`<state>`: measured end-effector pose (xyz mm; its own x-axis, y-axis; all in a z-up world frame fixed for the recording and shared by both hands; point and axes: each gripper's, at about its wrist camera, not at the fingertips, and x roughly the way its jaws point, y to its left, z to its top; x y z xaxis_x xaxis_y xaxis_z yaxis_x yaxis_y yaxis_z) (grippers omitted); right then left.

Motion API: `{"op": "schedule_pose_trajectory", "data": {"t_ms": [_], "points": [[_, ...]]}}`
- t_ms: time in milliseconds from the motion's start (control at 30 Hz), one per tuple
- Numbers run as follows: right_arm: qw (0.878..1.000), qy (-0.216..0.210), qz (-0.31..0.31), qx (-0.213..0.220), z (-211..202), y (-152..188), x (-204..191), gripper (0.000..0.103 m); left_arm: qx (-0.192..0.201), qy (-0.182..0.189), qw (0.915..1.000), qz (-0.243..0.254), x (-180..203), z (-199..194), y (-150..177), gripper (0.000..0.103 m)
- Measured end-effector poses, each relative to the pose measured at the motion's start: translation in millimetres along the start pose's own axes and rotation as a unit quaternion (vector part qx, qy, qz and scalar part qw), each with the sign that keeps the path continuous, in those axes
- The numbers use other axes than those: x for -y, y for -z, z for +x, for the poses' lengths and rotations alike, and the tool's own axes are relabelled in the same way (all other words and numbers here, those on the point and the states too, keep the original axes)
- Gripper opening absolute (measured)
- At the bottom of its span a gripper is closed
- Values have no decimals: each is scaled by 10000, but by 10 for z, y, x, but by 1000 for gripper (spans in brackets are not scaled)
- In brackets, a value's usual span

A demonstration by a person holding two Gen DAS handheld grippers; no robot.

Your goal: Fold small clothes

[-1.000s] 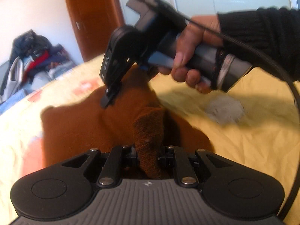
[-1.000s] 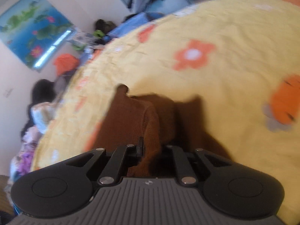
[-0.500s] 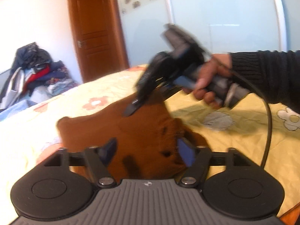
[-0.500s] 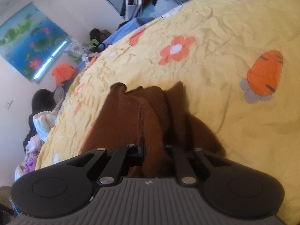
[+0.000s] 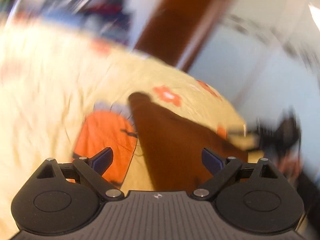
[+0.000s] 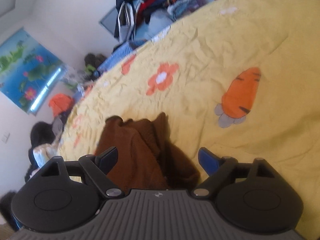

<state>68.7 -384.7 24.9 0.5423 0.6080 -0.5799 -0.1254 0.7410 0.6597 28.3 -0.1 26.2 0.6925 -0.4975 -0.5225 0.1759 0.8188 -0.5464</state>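
Brown knit garment (image 6: 140, 152) laid on yellow bedspread (image 6: 230, 46), left of carrot print (image 6: 241, 94); bunched, layered over itself, fold judged partly done. Right gripper (image 6: 158, 158) spread wide, nothing held. Left gripper (image 5: 158, 159) likewise wide, empty, view blurred. Flattening, squaring judged left.

Brown garment (image 6: 140, 150); yellow bedspread (image 6: 210, 46) with orange flowers, carrots; door (image 5: 180, 20) seems reddish-brown, though blurred.

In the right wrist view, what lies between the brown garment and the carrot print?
Only bare yellow bedspread: nothing sits between the brown garment and the carrot print in the right wrist view.
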Motion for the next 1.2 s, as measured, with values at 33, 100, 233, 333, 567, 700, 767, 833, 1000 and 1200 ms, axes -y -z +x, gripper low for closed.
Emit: {"op": "schedule_pose_trajectory", "data": {"t_ms": [33, 100, 233, 333, 567, 700, 767, 833, 1000, 1200], "points": [[9998, -11, -9, -194, 112, -20, 9, 87, -229, 218, 9985, -437, -125, 144, -97, 91], [9989, -109, -116, -443, 261, -28, -38, 87, -518, 341, 9946, -837, -231, 427, -192, 68], [9971, -385, 17, -659, 377, -34, -67, 54, -922, 510, 9861, -1284, -314, 874, -324, 33], [9960, -293, 160, -826, 437, 12, -16, 29, -959, 253, 9902, -984, -216, 997, -389, 12], [9964, -740, 29, -418, 374, -67, -282, 26, -49, -19, 9995, 316, 49, 531, -681, 10], [9953, -947, 34, -197, 664, -257, -489, 36, 65, -616, 9970, 473, -150, 564, -909, 13], [9978, -597, 120, -245, 876, -292, -535, 75, -131, -913, 9954, 269, -303, 523, -895, 15], [9995, -188, 102, -219, 940, -244, -575, 85, -171, -784, 9968, -68, -439, 351, -778, 15], [9968, -716, 335, -70, 485, 74, -525, 90, -457, 351, 9937, -965, -676, -194, -178, 53], [9965, -517, 129, -640, 510, 490, -667, 77, -588, 375, 9947, -756, -516, -201, 207, 53]]}}
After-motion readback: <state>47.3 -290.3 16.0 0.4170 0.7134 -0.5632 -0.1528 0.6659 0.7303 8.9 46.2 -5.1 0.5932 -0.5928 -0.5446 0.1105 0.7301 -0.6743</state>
